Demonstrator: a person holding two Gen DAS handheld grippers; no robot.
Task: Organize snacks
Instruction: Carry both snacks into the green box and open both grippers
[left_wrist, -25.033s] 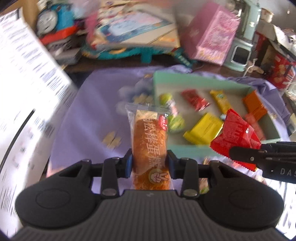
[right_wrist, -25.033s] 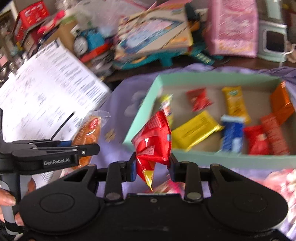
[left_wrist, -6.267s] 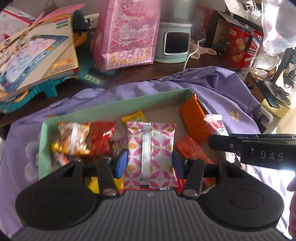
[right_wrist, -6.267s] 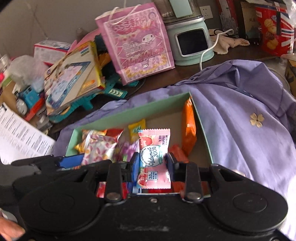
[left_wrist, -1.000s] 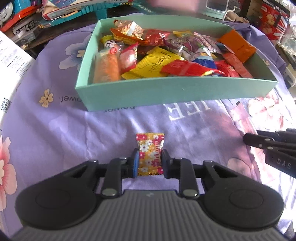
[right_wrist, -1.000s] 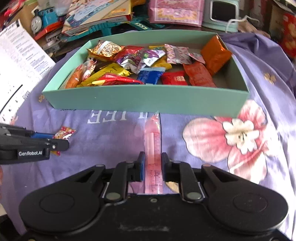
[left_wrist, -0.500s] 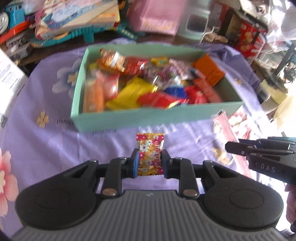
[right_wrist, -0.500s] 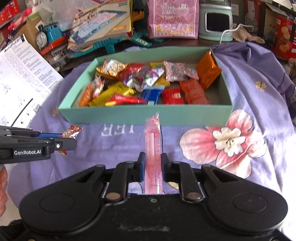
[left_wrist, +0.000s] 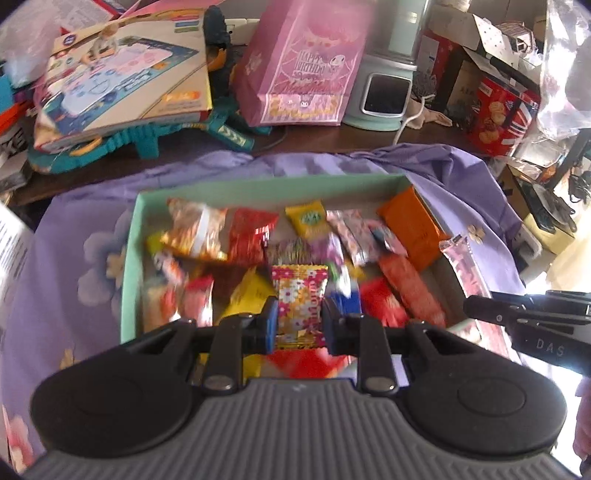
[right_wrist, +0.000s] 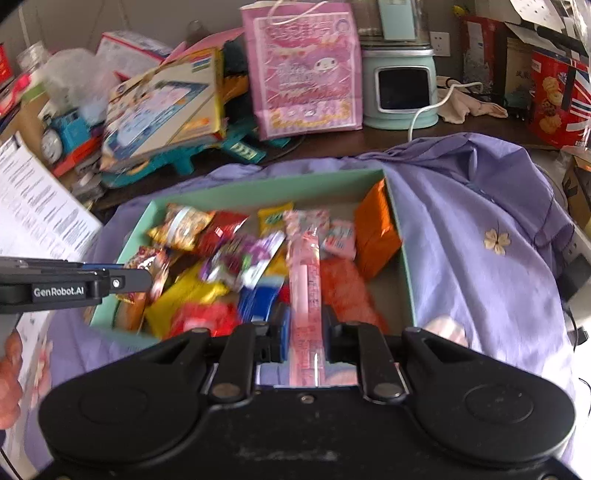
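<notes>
Purple cloth held a nearly full green box (left_wrist: 127, 280), while the left gripper (left_wrist: 298, 326) clamped a floral candy (left_wrist: 299, 299) and the right gripper (right_wrist: 304, 334) a pink stick (right_wrist: 306, 280) for dropping.

One box, two held snacks

One green box (left_wrist: 127, 258) with over a dozen packets (blur prevents an exact count); two grippers, each holding one snack: a floral packet (left_wrist: 299, 302), a pink stick (right_wrist: 306, 295).

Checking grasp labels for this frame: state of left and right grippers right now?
Left gripper: shut on the floral candy packet, over the green box.
Right gripper: shut on the long pink snack stick, also over the box.
</notes>
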